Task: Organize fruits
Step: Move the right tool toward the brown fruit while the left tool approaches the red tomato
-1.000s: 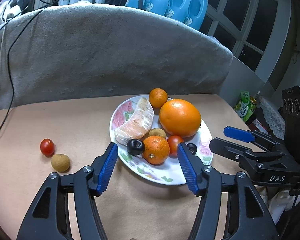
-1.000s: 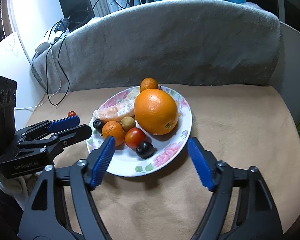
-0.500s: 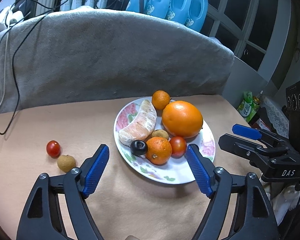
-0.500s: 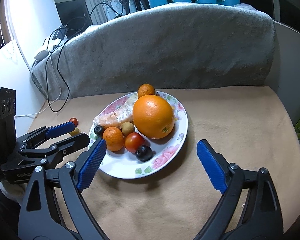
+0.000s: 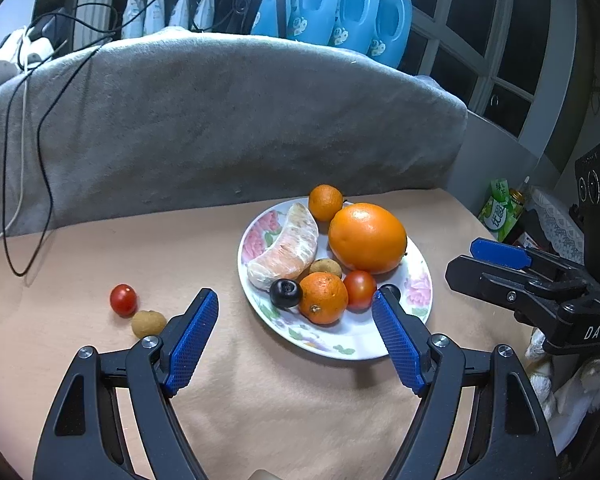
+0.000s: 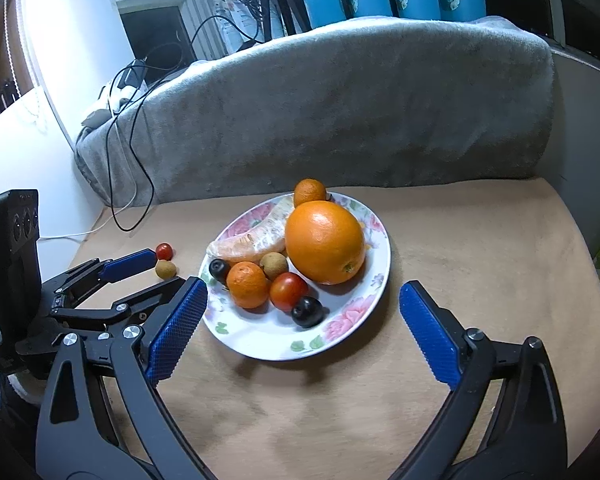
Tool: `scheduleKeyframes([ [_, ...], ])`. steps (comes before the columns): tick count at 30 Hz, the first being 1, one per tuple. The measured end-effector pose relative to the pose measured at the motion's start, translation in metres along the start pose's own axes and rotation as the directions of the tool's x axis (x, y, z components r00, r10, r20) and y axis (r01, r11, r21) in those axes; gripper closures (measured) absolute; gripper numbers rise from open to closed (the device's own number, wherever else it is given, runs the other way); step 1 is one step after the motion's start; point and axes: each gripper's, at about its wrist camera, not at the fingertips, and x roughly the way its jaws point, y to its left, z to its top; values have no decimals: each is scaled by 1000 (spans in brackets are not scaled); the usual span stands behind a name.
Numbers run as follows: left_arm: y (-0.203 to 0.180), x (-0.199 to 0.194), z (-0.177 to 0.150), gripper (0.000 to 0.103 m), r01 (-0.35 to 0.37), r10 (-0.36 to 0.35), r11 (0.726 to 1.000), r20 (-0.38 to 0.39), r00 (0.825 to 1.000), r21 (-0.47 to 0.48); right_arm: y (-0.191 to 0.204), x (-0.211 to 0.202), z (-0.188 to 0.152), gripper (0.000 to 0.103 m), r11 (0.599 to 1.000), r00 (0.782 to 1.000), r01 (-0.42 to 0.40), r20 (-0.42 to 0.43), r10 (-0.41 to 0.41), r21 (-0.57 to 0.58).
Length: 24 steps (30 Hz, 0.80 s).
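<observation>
I see the floral plate (image 5: 414,300) on the tan-covered counter (image 5: 260,392), and I place everything by it. On it sit a big orange (image 5: 367,238), a peeled citrus segment (image 5: 286,250), two small oranges, a cherry tomato (image 5: 359,289), a longan and a dark berry (image 5: 286,293). A second dark berry (image 6: 307,311) near the plate's front rim shows fully only in the right wrist view; my left finger covers most of it. Left of the plate, off it, lie a loose tomato (image 5: 123,299) and a loose longan (image 5: 148,323), touching. My left gripper (image 5: 294,326) hovers over the plate's near edge, fingers spread and empty after widening. My right gripper (image 6: 302,318) has just been opening; its fingers straddle the plate's front, gripping nothing. A grey blanket (image 6: 340,112) rises behind the plate.
</observation>
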Motion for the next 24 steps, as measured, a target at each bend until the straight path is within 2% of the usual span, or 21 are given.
scheduleKeyframes([
  [11,8,-11,-1,24,-24,24,1000,12,1000,1,17,-7,2,4,999,999,-50,21,50,-14],
  [24,45,-21,-11,24,-88,88,996,-5,996,-19,49,1,3,4,990,994,-105,5,106,-98],
])
